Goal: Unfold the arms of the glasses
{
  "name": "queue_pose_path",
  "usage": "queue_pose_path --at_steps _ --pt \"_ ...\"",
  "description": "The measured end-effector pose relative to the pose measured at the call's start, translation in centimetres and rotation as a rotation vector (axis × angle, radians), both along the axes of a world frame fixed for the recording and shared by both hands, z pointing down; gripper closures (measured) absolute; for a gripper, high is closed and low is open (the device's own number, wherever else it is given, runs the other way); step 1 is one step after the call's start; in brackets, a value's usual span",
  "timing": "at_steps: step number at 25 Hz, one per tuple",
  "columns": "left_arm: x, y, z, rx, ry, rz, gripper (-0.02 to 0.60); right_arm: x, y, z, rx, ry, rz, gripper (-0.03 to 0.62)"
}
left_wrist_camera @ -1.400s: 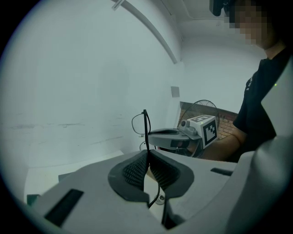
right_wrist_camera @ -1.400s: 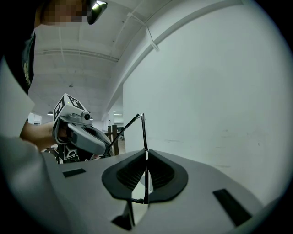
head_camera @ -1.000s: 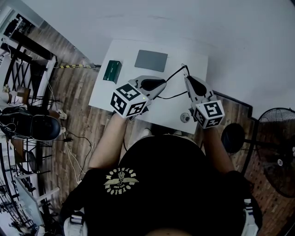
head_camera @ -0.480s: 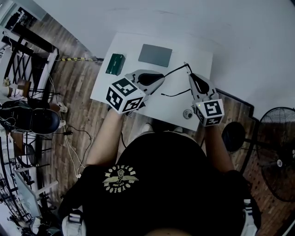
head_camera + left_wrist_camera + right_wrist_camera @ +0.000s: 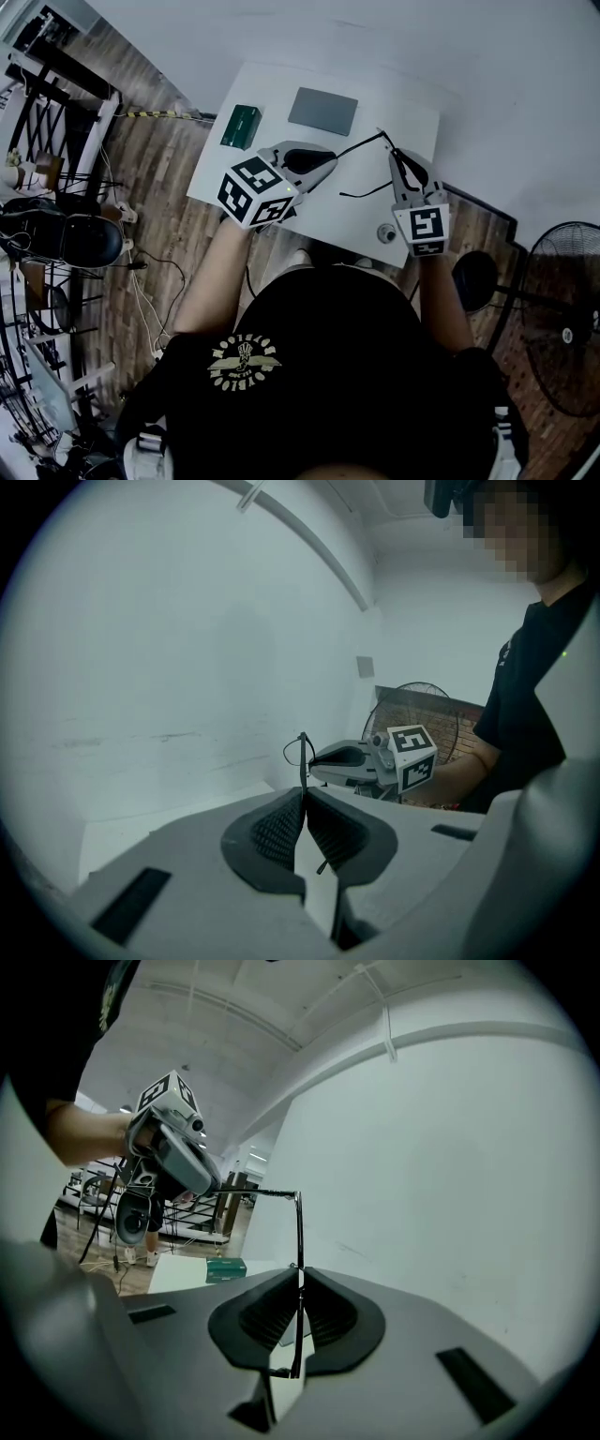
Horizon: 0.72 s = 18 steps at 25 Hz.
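**Desk reporter:** How far along?

**Photographer:** The glasses (image 5: 298, 1227) are held in the air above the desk (image 5: 328, 220). The left tool (image 5: 335, 161) is clamped on the thin frame and the right tool (image 5: 394, 155) pinches one arm. That arm stands square to the front and looks opened. The other arm is unclear.

**Desk reporter:** Room to move?

**Photographer:** Plenty. The green box (image 5: 241, 127) and grey pad (image 5: 322, 111) lie far left, well apart. The desk's near edge sits under the hands.
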<state>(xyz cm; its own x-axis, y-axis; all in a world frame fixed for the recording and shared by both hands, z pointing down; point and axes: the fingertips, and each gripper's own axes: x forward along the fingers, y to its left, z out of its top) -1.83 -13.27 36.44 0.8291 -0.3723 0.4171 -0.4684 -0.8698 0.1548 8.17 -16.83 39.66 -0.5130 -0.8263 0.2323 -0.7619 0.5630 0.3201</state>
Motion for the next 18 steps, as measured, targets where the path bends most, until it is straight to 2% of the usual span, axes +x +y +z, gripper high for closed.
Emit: queue_pose_path --at_steps 4,7,10,15,18 --pt "-0.5 0.0 1.1 -0.022 0.003 0.007 0.560 -0.5 -0.2 0.8 -0.029 -0.012 0.011 0.576" --pt "-1.1 -0.4 1.4 -0.010 0.023 -0.014 0.559 -0.8 -0.6 1.3 -0.063 -0.050 0.038 0.576" --pt "-2.2 -0.9 1.3 0.040 0.047 -0.061 0.560 -1.2 -0.7 1.1 -0.054 -0.062 0.069 0.576" --pt "-4.8 -2.0 0.1 0.133 0.142 -0.172 0.558 -1.1 -1.1 0.6 -0.068 -0.089 0.129 0.576" --pt "-7.2 -2.7 -0.3 0.194 0.158 -0.239 0.558 -0.5 -1.5 0.2 -0.078 -0.125 0.183 0.576"
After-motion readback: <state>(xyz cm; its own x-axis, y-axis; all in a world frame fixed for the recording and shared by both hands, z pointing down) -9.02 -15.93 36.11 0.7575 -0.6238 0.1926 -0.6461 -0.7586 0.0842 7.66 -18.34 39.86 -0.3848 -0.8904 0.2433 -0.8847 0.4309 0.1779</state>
